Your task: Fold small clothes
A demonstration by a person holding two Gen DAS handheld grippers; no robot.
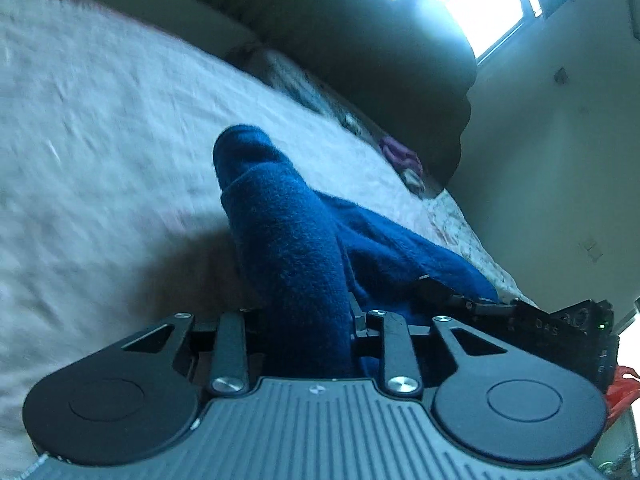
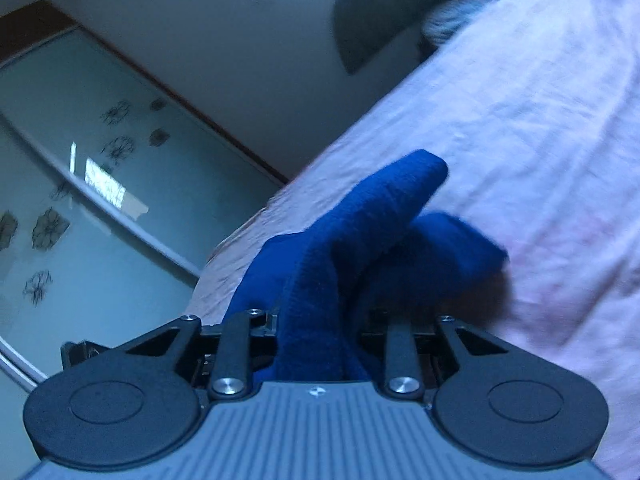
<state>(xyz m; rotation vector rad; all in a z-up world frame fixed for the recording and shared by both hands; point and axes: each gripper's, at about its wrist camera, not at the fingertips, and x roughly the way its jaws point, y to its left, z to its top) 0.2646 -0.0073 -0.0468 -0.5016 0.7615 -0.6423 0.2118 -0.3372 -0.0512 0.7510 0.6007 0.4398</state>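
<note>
Blue knit garment (image 1: 288, 248), fleece-like, bunched into thick folds, held up off the pale pink bedsheet (image 1: 100, 128) at two spots. In left wrist view a rolled fold of it runs straight up from between the jaws of the left gripper (image 1: 310, 320), rounded end sticking out ahead of the fingers, rest of the cloth spilling to the right and low toward the other tool. Left gripper narrowed and clamped on that fold, cloth filling the gap between the jaws. Part of the right gripper's black body (image 1: 560, 320) shows at right edge, touching the blue cloth.

Right wrist view: same garment (image 2: 360, 240) rises from between the jaws of the right gripper (image 2: 316, 328), one fold pointing up-right, a second lobe lying to the right just above the sheet (image 2: 540, 120) with dark shadow under it. Right gripper also narrowed, gripping the cloth, fabric packed between the fingers.

Outward: small purple cloth heap (image 1: 400, 156) near far bed edge, well apart from the blue garment. Bright window (image 1: 480, 4) behind, dark pile (image 1: 380, 60) below it. Wardrobe door with flower pattern (image 2: 80, 184) left of bed. Both views blurred
</note>
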